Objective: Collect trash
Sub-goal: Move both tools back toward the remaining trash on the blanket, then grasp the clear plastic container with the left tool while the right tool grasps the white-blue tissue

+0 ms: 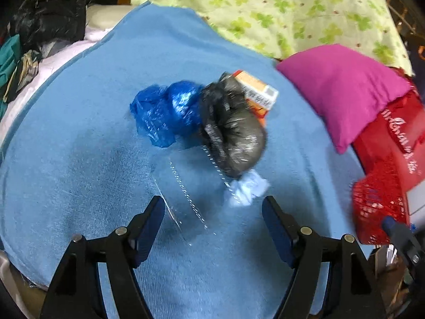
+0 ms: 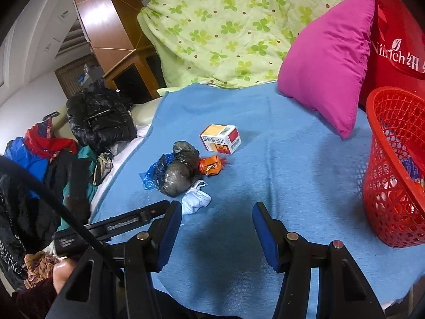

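On the blue blanket (image 1: pixel 79 159) lies a heap of trash: a crumpled blue plastic bag (image 1: pixel 164 111), a grey-black plastic bag (image 1: pixel 231 133), an orange and white box (image 1: pixel 257 90) and a white mask (image 1: pixel 247 188). A clear plastic piece (image 1: pixel 183 194) lies flat in front of the heap. My left gripper (image 1: pixel 212 202) is open just above that clear piece, its pads apart from it. My right gripper (image 2: pixel 216 207) is open over bare blanket, with the mask (image 2: pixel 196 199) just ahead to its left. An orange wrapper (image 2: pixel 211 166) sits beside the box (image 2: pixel 220 138).
A red mesh basket (image 2: pixel 393 170) holding some items stands on the blanket at the right. A pink pillow (image 2: pixel 326 61) leans on a red bag (image 2: pixel 398 40). A green quilt (image 2: pixel 225 26) lies behind. A black jacket (image 2: pixel 101 117) and piled clothes (image 2: pixel 39 159) are left.
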### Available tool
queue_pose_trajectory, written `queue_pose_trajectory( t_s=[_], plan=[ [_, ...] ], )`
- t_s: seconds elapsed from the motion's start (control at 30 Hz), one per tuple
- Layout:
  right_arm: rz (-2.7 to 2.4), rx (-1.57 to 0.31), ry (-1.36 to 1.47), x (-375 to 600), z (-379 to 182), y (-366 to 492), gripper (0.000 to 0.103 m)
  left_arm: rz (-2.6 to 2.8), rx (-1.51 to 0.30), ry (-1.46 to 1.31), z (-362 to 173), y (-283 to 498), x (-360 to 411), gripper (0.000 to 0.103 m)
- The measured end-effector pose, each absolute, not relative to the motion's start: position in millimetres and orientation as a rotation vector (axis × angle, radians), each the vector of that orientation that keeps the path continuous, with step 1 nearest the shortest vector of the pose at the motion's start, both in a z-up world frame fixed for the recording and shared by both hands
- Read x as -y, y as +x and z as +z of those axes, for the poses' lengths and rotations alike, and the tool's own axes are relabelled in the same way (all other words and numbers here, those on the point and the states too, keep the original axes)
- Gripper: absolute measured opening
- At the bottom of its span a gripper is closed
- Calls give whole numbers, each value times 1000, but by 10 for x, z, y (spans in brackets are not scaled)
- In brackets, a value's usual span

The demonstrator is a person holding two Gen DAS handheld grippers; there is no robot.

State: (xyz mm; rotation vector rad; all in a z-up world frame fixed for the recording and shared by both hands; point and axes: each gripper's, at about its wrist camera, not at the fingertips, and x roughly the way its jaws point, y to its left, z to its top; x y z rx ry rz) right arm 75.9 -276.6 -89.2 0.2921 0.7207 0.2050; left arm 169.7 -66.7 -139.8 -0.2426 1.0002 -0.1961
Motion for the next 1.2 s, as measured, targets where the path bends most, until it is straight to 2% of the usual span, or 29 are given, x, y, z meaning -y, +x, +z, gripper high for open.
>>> queue_pose_trajectory(
  t_s=[0.3,0.53,0.6,0.67,0.73,1.0,1.03,1.07,1.2],
  plan=[
    [302,-780,251,2339,-998,1192,60,-116,-1030,-279,-1436,1598,70,76],
    [339,-917,115,1857,-1566,1791,58,-127,-1033,-230,-1389,1497,-222,76],
    [333,-935,84,1760,-1703,1919,53,-129,-1033,-218,-1397,1480,-212,76],
    [314,-943,63,1722,-1783,1979,37,-143,-1032,-233,-1393,1482,-211,76],
    [313,-937,57,1711,-1804,1965,32,-162,-1026,-259,-1375,1496,-216,76],
    [314,-938,129,2015,-1642,1573,29,-191,-1040,-242,-1485,1708,104,76],
    [311,-932,147,2084,-1607,1507,29,-189,-1042,-239,-1514,1715,119,70],
    [306,-923,161,2162,-1558,1426,29,-187,-1048,-237,-1537,1730,116,54],
    [298,-876,216,2357,-1386,1199,29,-178,-1061,-257,-1590,1688,56,52]
  ],
)
